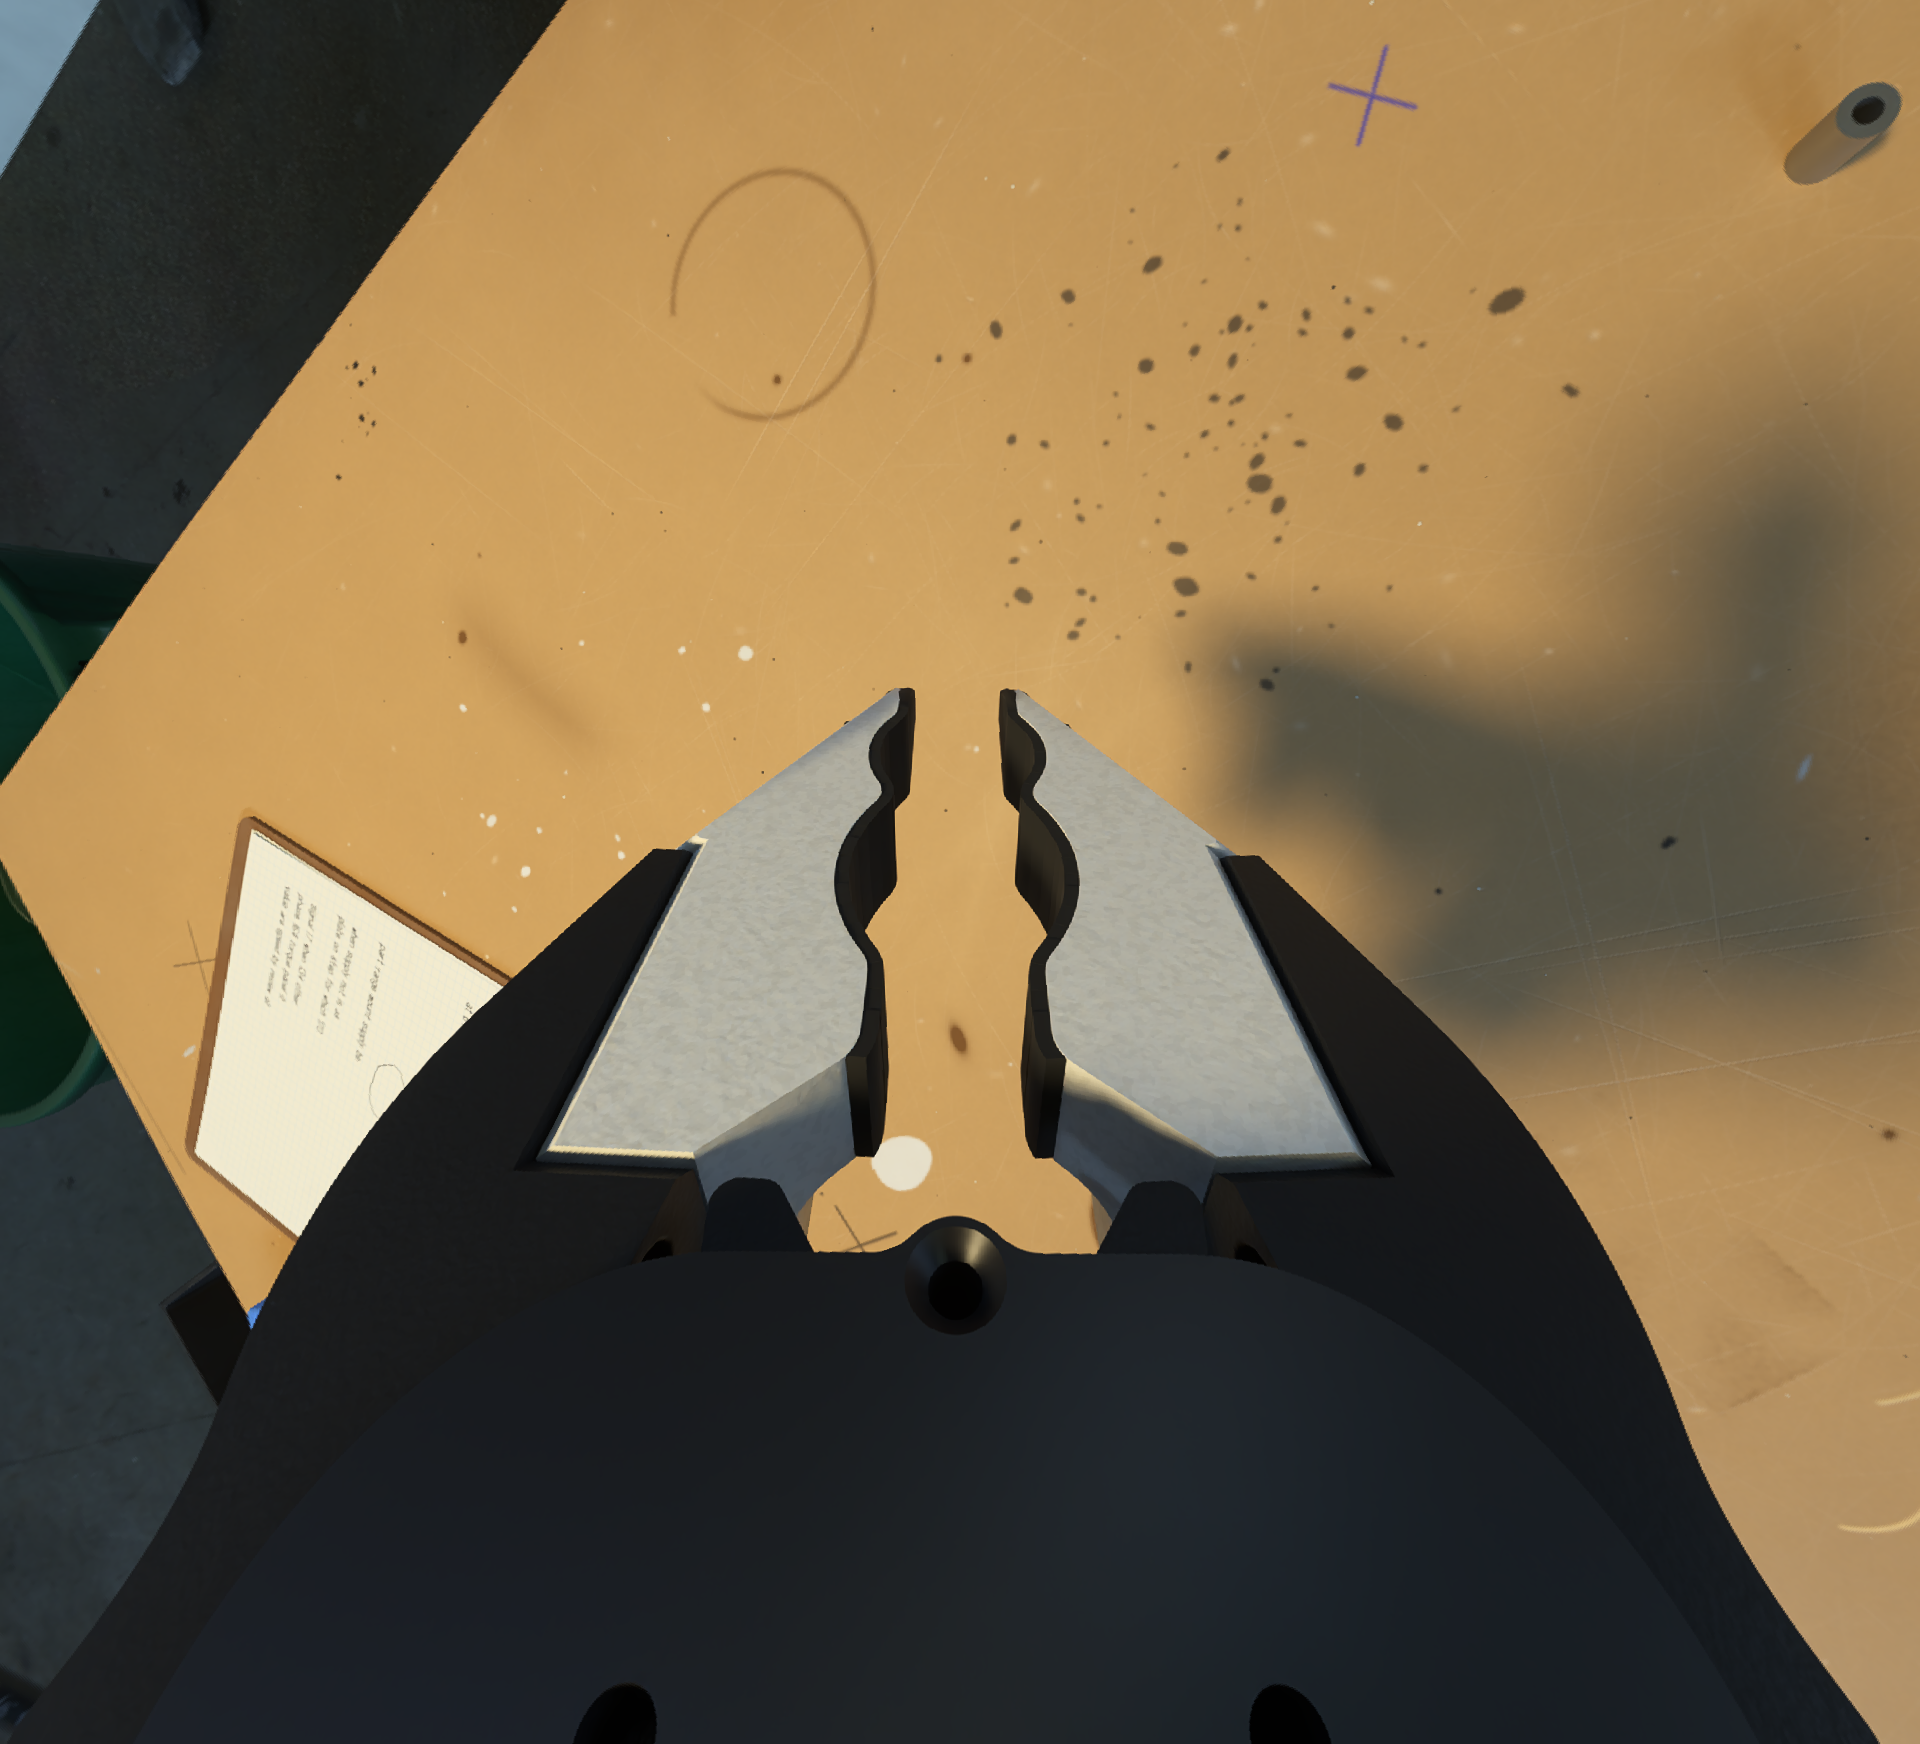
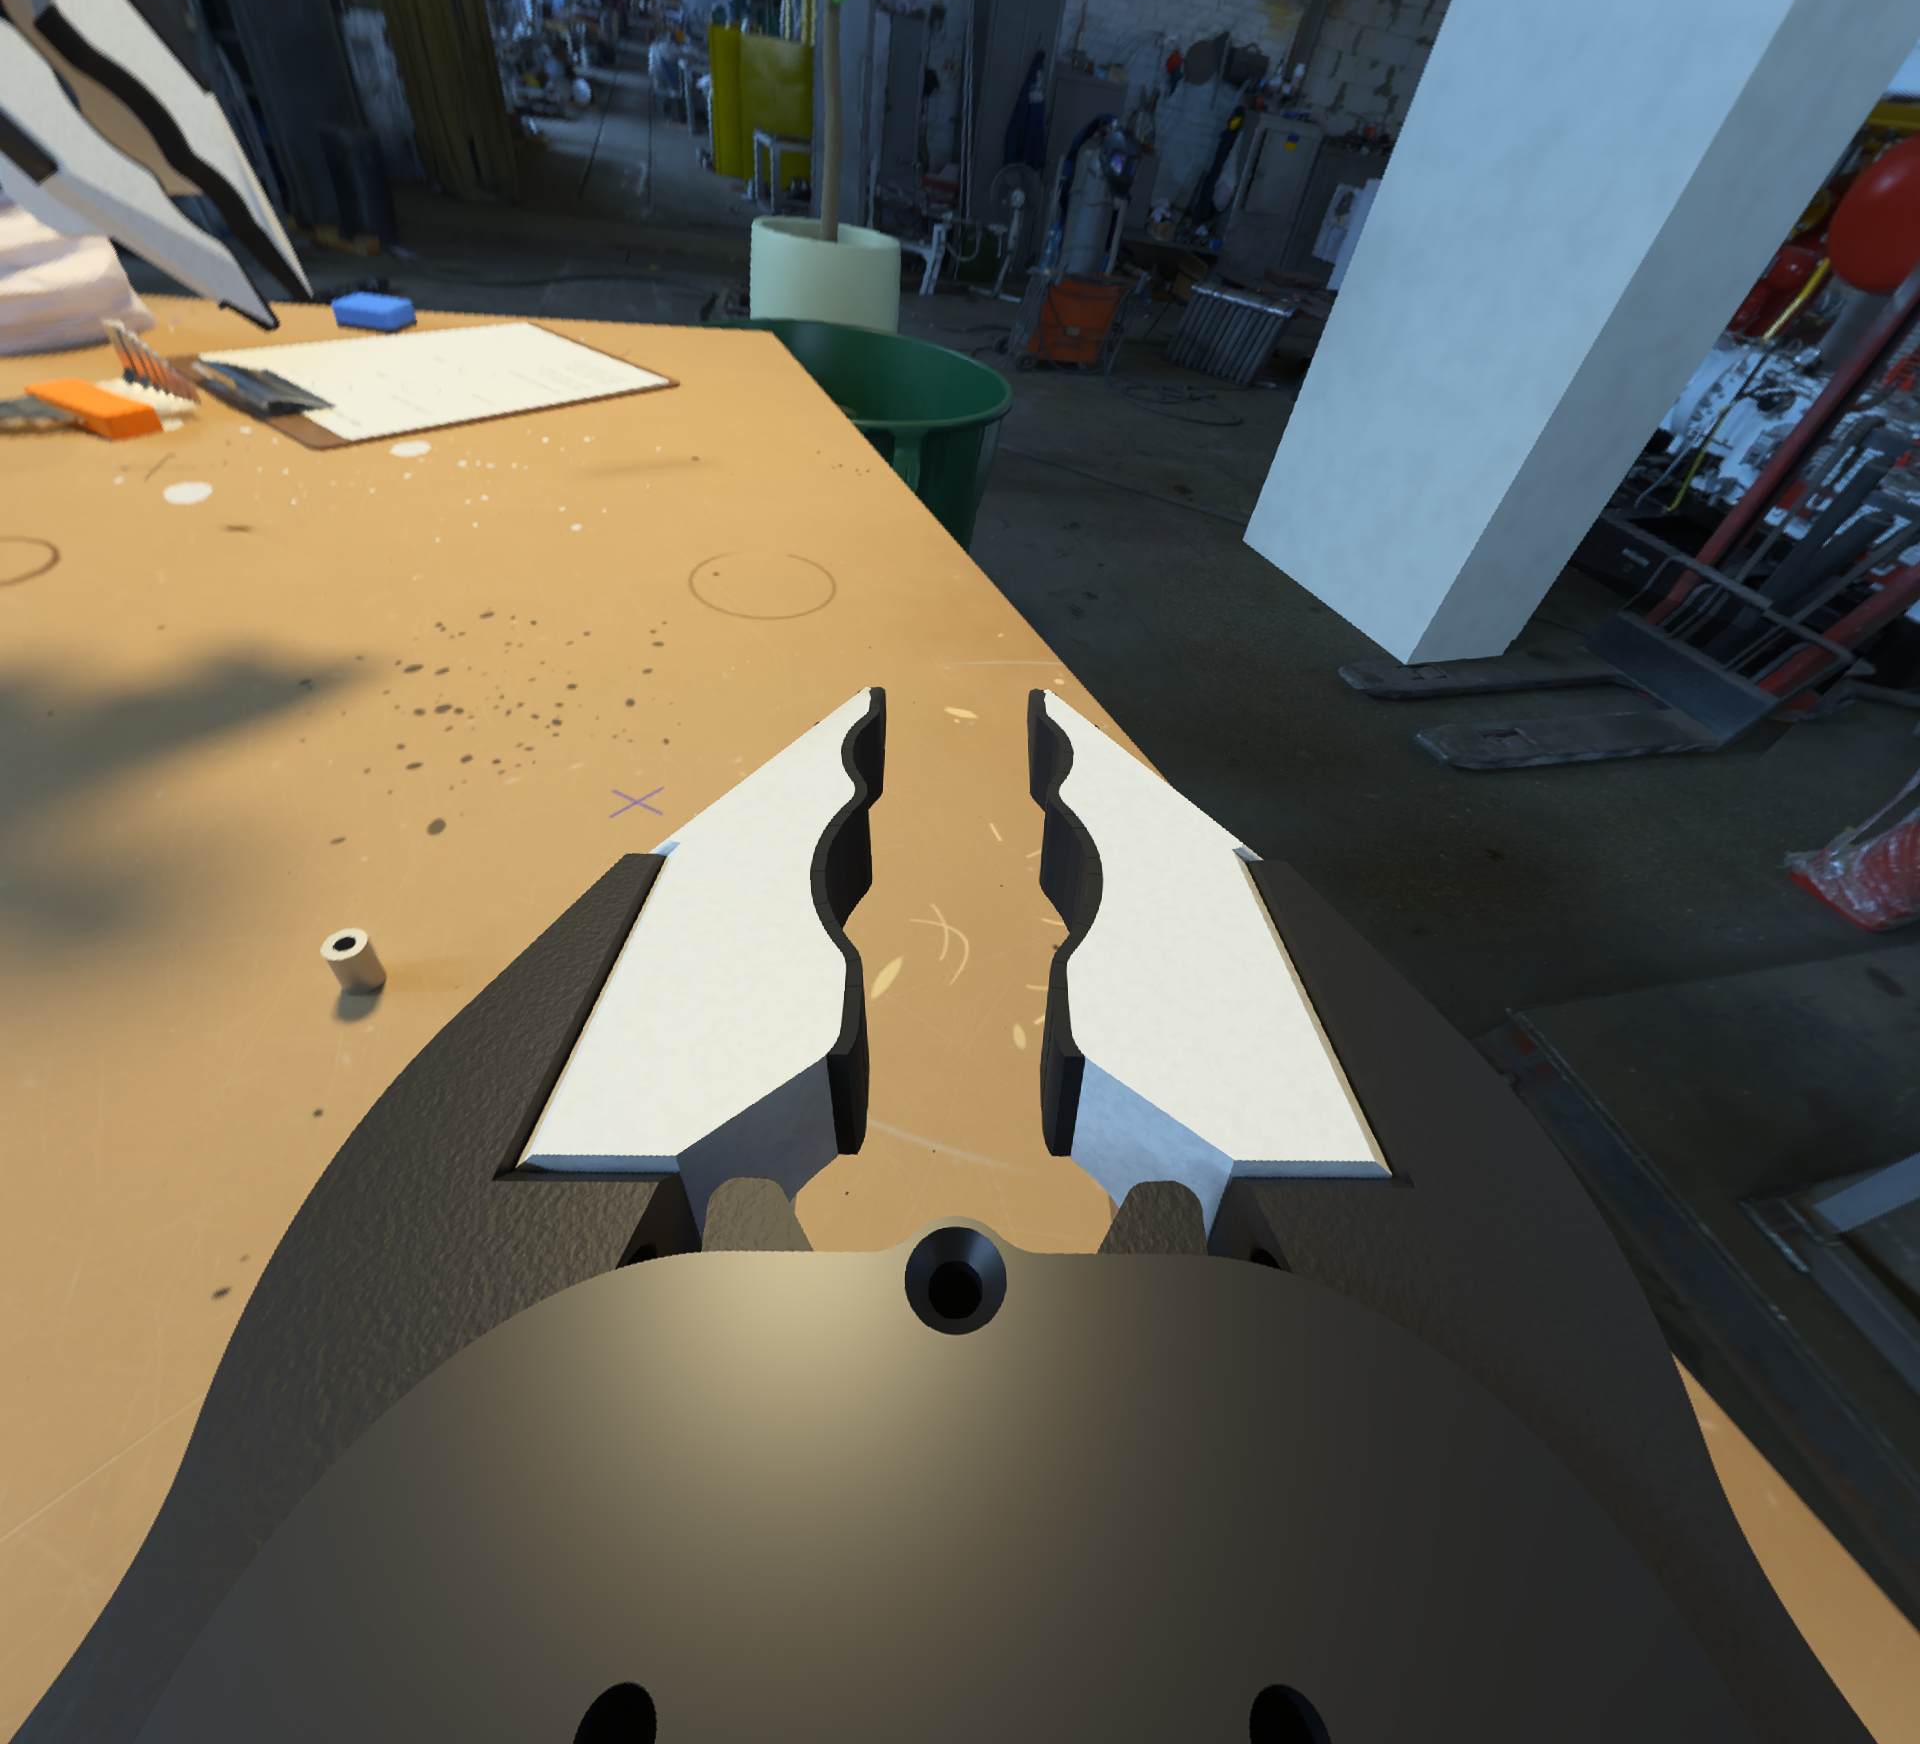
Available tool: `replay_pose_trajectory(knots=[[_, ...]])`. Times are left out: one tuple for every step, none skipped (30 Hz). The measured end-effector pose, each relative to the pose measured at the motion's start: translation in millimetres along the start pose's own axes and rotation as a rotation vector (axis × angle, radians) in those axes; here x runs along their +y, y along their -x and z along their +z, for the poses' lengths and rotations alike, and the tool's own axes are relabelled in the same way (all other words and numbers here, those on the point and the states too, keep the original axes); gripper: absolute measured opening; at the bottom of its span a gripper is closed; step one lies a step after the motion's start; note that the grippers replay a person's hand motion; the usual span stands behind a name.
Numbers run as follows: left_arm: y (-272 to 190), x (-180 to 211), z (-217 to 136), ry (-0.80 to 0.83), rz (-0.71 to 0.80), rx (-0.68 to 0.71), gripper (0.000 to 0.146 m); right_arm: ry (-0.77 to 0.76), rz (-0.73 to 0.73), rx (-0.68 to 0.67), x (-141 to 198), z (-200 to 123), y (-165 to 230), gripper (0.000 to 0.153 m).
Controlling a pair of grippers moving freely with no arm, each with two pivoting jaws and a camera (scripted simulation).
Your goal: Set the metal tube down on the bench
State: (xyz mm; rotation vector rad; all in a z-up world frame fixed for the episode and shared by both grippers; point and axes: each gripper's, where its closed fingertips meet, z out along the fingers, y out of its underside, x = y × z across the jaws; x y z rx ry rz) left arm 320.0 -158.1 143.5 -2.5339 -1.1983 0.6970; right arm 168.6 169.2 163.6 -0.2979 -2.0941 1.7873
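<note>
- Right now the left gripper hangs above the bench, looking steeply down, its fingers parted by a narrow gap with nothing between them.
- Well ahead and far to its right, the metal tube rests on the bench, apart from both grippers.
- Ahead and to its left is a brown ring stain; ahead-right, a purple cross mark, with dark specks between.
- Back-left of its fingers lies a clipboard with a written sheet.
- Likewise the right gripper is spread and empty, near the bench's right edge.
- Left of its fingers and close by, the tube sits on the wood.
- Farther ahead-left are the clipboard, a blue sponge and an orange block.
- Beyond the bench edge stands a green bin.
</note>
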Motion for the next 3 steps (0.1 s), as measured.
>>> replay_pose_trajectory(knots=[[-0.4,-0.2,0.3,0.002,0.002,0.001,0.016,-0.012,0.018,0.003,0.5,-0.1,-2.8,0.027],[-0.8,-0.3,0.6,0.004,0.004,0.001,0.016,-0.026,0.034,-0.001,0.4,0.8,-2.3,0.027],[-0.9,-0.4,0.8,0.006,0.005,0.001,0.016,-0.039,0.045,-0.012,0.0,2.1,0.0,0.027]])
